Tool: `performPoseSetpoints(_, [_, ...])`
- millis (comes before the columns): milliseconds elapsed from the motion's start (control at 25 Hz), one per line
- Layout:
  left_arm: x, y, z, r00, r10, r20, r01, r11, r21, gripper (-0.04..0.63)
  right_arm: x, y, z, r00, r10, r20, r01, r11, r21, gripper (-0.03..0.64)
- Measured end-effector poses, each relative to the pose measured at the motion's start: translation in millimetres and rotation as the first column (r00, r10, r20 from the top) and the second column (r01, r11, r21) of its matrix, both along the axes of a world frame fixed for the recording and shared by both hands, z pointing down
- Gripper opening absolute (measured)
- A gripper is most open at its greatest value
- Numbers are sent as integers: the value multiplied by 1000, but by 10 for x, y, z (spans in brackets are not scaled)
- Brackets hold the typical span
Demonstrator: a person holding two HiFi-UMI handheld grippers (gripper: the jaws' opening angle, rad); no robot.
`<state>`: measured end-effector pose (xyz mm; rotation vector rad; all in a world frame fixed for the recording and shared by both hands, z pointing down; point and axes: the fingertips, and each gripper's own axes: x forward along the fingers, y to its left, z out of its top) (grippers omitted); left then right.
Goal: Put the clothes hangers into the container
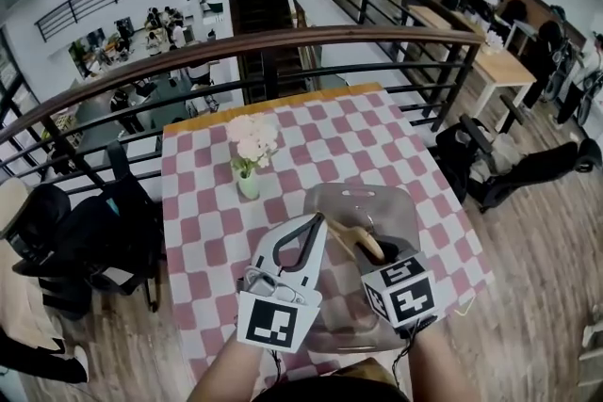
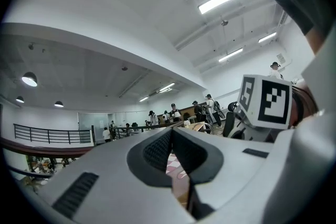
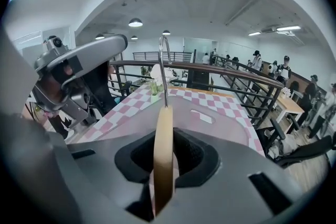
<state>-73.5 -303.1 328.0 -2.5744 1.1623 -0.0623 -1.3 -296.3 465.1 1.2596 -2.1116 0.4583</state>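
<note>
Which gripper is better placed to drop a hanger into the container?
Right: the right gripper holds the wooden hanger with metal hook above the clear plastic container; the left gripper is empty.

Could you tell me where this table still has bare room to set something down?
Bare cloth lies right of the vase up to the far edge, and along the left edge beside it. Crowded near side: container, hanger, left gripper, right gripper.

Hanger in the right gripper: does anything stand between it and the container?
Nothing visible does. The hanger, clamped in the right gripper, hangs over the container. The left gripper is by its left rim, off the path; the flower vase stands farther back.
</note>
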Motion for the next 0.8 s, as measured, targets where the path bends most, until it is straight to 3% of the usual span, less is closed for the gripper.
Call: performPoseSetpoints(800, [-366,-223,186,998,-55,-5,55,998,-38,9,-270,-219,547,994,-26,-104,12,992,-130,67])
